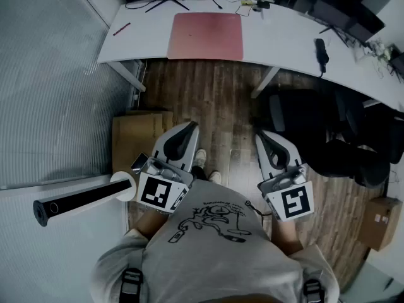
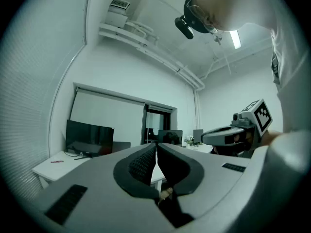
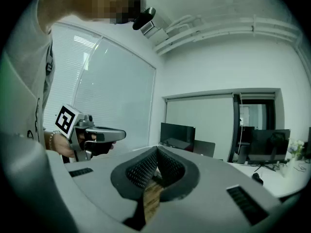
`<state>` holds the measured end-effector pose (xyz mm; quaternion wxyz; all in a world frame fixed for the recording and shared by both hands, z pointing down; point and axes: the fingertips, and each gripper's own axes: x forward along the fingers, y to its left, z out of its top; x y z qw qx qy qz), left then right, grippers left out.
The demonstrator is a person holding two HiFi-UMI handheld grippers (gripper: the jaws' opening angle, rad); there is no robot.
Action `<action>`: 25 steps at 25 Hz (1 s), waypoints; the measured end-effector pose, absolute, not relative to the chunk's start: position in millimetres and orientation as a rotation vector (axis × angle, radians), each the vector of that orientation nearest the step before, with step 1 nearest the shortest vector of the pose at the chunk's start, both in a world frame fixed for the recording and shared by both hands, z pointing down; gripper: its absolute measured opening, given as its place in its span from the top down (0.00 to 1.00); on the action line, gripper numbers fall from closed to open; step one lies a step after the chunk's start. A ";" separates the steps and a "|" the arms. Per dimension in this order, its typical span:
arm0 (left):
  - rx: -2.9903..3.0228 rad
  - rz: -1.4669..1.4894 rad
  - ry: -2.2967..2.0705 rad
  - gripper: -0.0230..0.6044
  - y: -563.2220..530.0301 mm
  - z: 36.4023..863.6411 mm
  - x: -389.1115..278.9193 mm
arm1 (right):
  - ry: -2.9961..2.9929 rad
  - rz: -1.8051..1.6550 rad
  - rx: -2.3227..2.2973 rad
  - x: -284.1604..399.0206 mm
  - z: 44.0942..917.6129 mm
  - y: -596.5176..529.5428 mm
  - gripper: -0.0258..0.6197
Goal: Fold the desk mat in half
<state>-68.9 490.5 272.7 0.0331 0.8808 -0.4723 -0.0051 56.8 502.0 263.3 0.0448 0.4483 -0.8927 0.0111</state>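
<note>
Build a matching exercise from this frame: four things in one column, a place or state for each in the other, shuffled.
1. pink rectangular desk mat
2. black office chair
3. left gripper
4. thin red pen

A. shut, nothing between the jaws
B. spread flat, unfolded, mid white desk
C. on the wooden floor
D. near the desk's left end

Pairs: 1-B, 2-C, 3-A, 4-D

Left gripper (image 2: pixel 156 145) closed (empty), monitor (image 2: pixel 90 136) beyond
</note>
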 end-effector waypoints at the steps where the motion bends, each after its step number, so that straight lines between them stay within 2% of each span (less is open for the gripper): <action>1: 2.708 -0.016 -1.450 0.92 488.1 273.6 -69.0 | -2.732 0.028 1.365 54.7 263.1 499.7 0.95; 13: 2.712 -0.020 -1.418 0.92 441.1 274.2 -97.0 | -2.733 0.025 1.352 22.0 262.6 452.4 0.95; 25: 2.730 -0.037 -1.360 0.92 370.9 278.8 -153.2 | -2.708 0.018 1.390 -36.6 262.6 382.0 0.95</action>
